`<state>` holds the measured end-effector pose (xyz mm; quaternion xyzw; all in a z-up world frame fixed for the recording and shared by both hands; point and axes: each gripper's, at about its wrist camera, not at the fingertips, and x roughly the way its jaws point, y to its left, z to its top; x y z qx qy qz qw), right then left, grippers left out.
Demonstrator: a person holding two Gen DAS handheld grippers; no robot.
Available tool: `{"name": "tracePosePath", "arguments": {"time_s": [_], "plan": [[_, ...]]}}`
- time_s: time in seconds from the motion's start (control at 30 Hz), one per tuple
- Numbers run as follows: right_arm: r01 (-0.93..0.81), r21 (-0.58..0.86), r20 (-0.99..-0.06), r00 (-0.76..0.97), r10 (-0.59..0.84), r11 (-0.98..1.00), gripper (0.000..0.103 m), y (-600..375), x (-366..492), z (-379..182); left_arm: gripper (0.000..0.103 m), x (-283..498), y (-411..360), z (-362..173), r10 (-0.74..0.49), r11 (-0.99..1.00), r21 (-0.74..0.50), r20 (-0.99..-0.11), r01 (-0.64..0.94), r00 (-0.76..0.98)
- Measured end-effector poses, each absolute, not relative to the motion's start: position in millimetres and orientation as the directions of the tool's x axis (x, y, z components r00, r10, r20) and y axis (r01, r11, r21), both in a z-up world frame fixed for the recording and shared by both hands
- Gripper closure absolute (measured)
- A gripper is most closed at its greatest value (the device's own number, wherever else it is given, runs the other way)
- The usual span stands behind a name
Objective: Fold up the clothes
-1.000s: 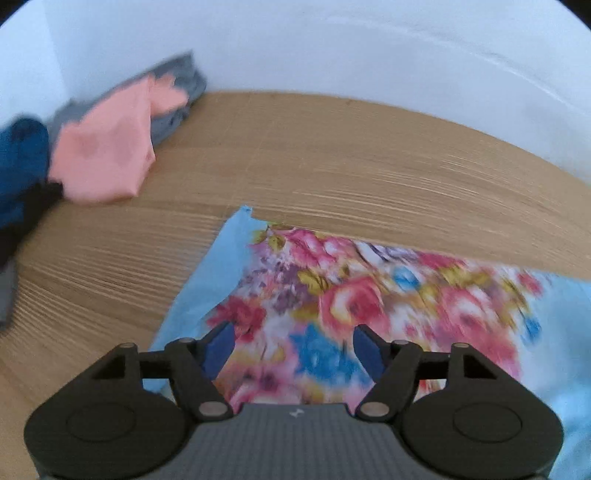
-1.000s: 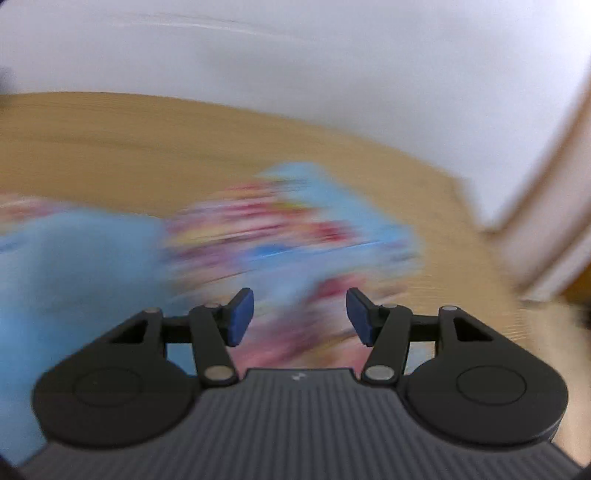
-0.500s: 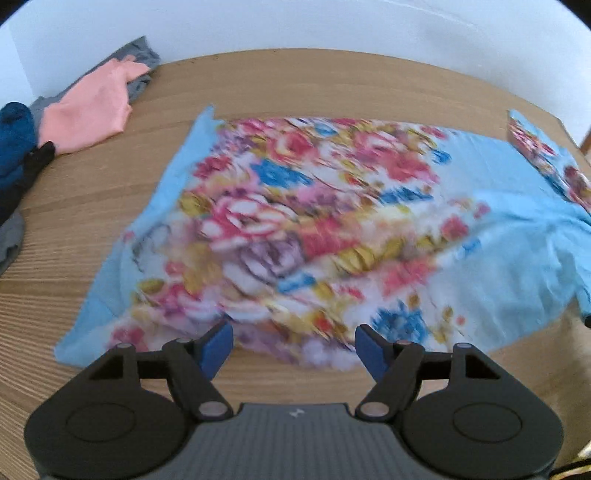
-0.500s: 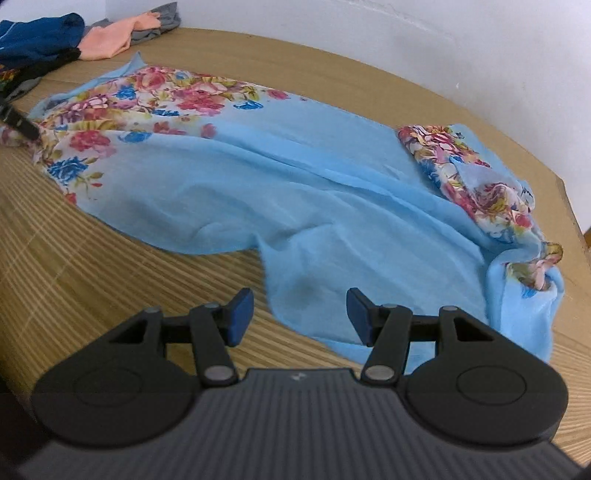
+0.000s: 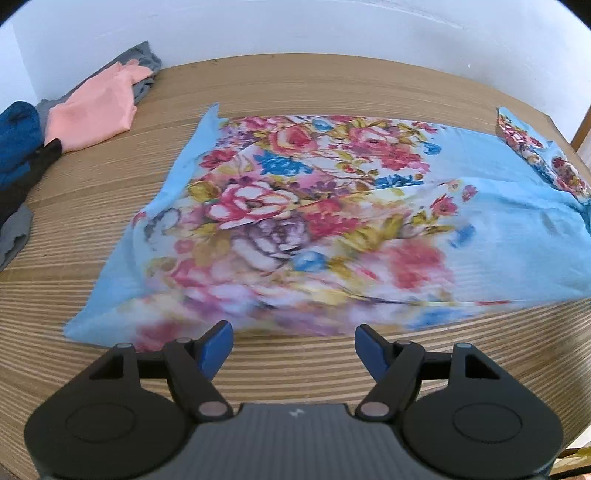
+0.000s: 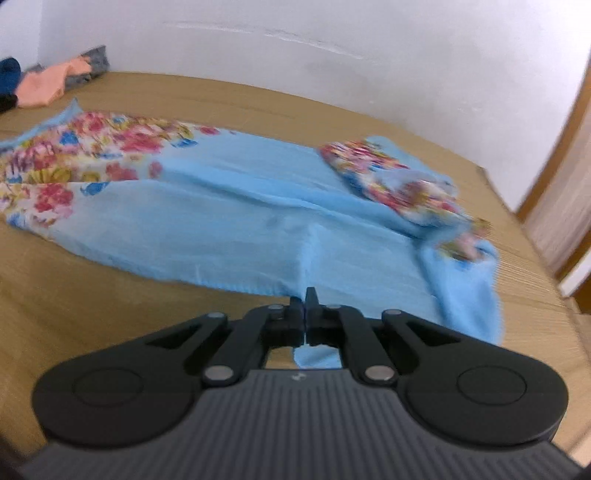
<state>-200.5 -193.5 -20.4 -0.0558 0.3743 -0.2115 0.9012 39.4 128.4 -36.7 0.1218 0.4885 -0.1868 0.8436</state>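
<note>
A light blue cloth with a floral print (image 5: 295, 206) lies spread on the wooden table (image 5: 332, 85). It also shows in the right wrist view (image 6: 236, 218), plain blue in the middle with a bunched floral end (image 6: 391, 184) at the right. My left gripper (image 5: 293, 349) is open and empty, just in front of the cloth's near edge. My right gripper (image 6: 306, 308) is shut on the cloth's near blue edge, and cloth shows under its fingers.
A pile of other clothes lies at the table's far left corner: a peach garment (image 5: 96, 110) on grey ones, with dark blue (image 5: 16, 136) and black pieces beside it. A white wall (image 5: 295, 26) runs behind the table. A wooden door frame (image 6: 554, 177) stands at the right.
My right gripper has closed on the cloth's near blue edge; it was open half a second ago. My left gripper stays open and has drawn back from above the cloth to its near edge.
</note>
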Motion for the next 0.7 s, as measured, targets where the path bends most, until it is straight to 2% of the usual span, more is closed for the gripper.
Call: {"name": "tracePosePath", "arguments": {"time_s": [0.2,0.33,0.4,0.43,0.53,0.6,0.67,0.7], "plan": [[0.357,-0.381,-0.718,0.466,-0.517,0.853,0.1,-202.6,-254.2,-33.6,0.028,40.3,144.6,-39.7,-0.191,0.901,0.028,-0.87,0.432,0.455],[0.384,-0.383,-0.775,0.362,-0.518,0.84,0.097,-209.8,-266.5,-41.6,0.028,38.8,151.6,-47.9,-0.183,0.896,0.032,-0.882,0.442,0.435],[0.382,-0.413,-0.764,0.349,-0.543,0.827,0.088,-204.3,-268.4,-37.5,0.028,37.4,156.3,-50.4,-0.185,0.894,0.032,-0.883,0.448,0.432],[0.389,-0.422,-0.752,0.356,-0.556,0.819,0.079,-201.0,-269.4,-32.2,0.028,37.1,158.8,-50.5,-0.189,0.893,0.03,-0.881,0.449,0.433],[0.438,-0.406,-0.687,0.433,-0.584,0.802,0.074,-189.3,-272.8,-3.1,0.028,35.8,165.4,-47.9,-0.186,0.894,0.038,-0.875,0.447,0.448],[0.47,-0.316,-0.639,0.536,-0.551,0.824,0.07,-179.9,-272.4,23.3,0.028,36.0,176.2,-44.5,-0.182,0.898,0.045,-0.868,0.437,0.463],[0.43,-0.179,-0.612,0.656,-0.443,0.885,0.056,-166.0,-258.5,39.0,0.028,37.0,189.0,-43.1,-0.173,0.908,0.045,-0.865,0.417,0.47],[0.393,-0.104,-0.593,0.713,-0.374,0.914,0.053,-158.4,-249.5,45.3,0.028,37.9,195.8,-43.0,-0.169,0.912,0.042,-0.866,0.407,0.47]]}}
